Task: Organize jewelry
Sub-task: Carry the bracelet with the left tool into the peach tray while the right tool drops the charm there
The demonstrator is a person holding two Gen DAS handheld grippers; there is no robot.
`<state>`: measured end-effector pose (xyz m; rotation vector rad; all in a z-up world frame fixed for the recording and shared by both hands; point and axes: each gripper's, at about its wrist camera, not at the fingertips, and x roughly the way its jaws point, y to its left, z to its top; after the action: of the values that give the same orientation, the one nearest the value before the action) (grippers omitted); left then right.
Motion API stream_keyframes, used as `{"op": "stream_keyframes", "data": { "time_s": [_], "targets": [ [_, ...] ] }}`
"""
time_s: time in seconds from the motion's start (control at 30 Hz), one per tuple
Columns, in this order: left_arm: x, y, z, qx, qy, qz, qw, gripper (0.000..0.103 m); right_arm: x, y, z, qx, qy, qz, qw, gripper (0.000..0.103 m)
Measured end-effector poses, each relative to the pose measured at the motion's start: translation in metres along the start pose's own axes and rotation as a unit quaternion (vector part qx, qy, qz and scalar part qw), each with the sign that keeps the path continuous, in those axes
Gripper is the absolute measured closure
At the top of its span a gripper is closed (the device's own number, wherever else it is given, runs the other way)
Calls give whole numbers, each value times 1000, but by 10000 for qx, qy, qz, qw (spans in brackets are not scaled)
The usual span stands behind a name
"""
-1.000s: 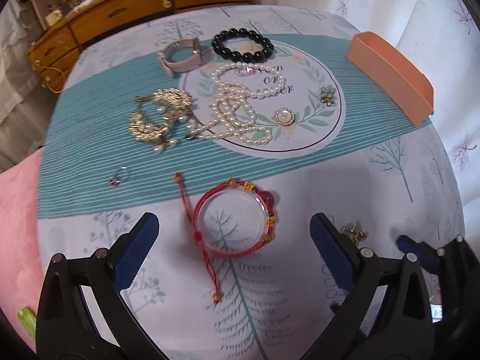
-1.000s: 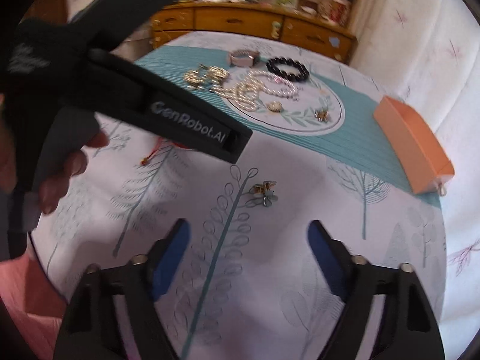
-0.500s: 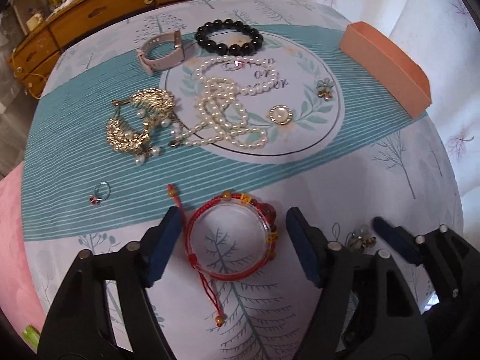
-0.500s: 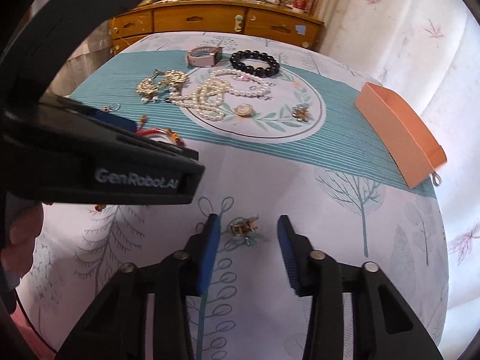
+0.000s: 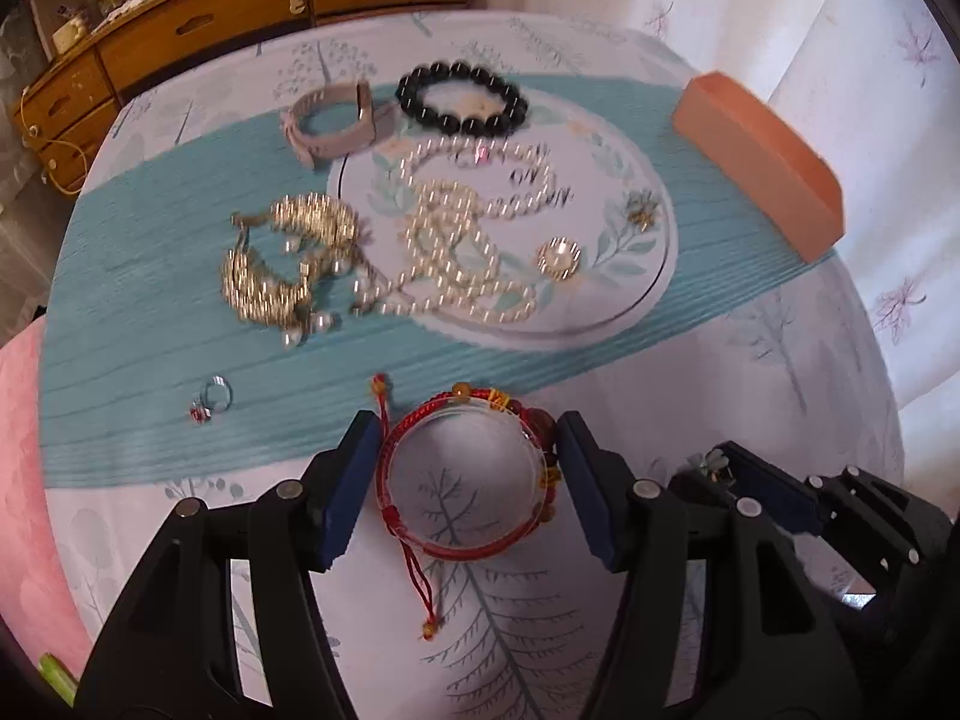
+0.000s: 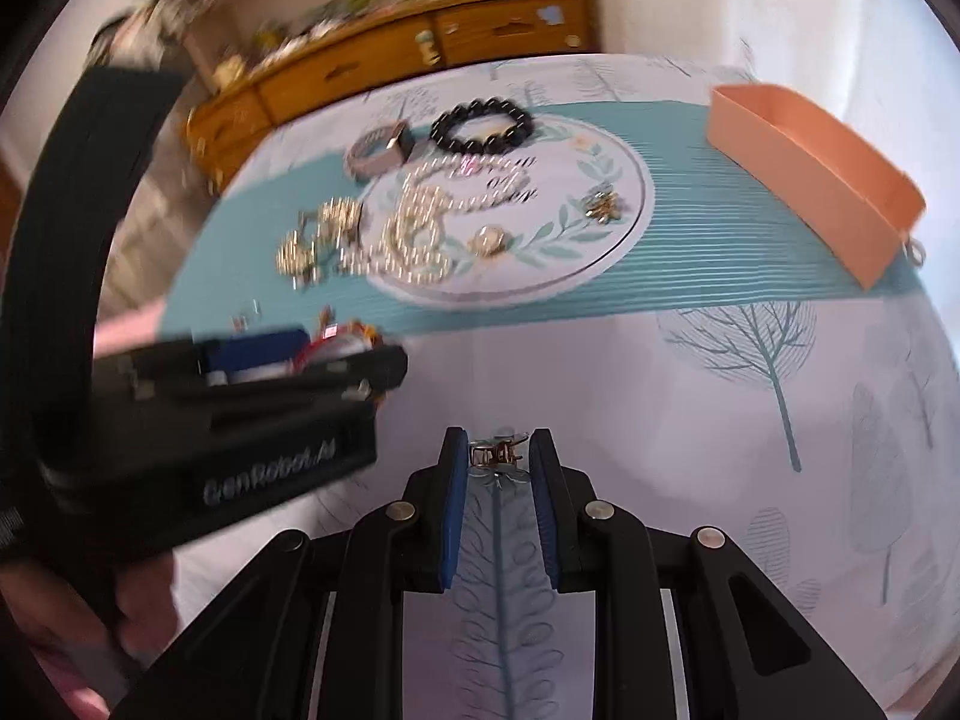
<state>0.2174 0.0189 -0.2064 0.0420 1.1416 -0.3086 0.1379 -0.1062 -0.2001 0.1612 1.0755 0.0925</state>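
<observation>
A red cord bracelet with amber beads lies on the tablecloth between the blue pads of my left gripper. The jaws are closing, and each pad stands a sliver off the bracelet's side. In the right wrist view a small gold claw clip sits between the pads of my right gripper. Those jaws are closing too, with narrow gaps left. The right gripper's tip shows at the left view's lower right. An open orange box stands at the far right.
Further back lie a pearl necklace, a gold piece, a black bead bracelet, a pink watch, a round brooch, a bee brooch and a small ring. A wooden dresser stands behind the round table.
Both pairs of jaws have narrowed a lot. The left gripper slid forward to straddle the red bracelet. The right one rolled and came up around the gold clip.
</observation>
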Motion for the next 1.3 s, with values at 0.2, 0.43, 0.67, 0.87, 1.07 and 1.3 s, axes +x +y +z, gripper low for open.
{"op": "stream_keyframes", "data": {
  "time_s": [0.2,0.43,0.67,0.87,1.07,1.3],
  "targets": [
    [-25,-10,32,55,-266,-102,9996,45,-21,-22,30,313,-291,71,9991,82],
    [-59,-50,88,358,-608,-66,9975,45,-54,-64,78,209,-752,120,9969,82],
    [-80,-110,142,428,-1233,-1,9914,45,-94,-113,127,-78,-1196,164,9927,82],
    [-72,-160,179,321,-1484,-147,9883,45,-119,-164,157,-492,-1471,-20,9879,82],
    [-43,-212,208,397,-1488,-402,9872,45,-122,-220,175,-729,-1527,-449,9846,82],
    [-12,-254,229,542,-1385,-682,9865,45,-99,-281,183,-401,-1146,-79,9926,82]
  ]
}}
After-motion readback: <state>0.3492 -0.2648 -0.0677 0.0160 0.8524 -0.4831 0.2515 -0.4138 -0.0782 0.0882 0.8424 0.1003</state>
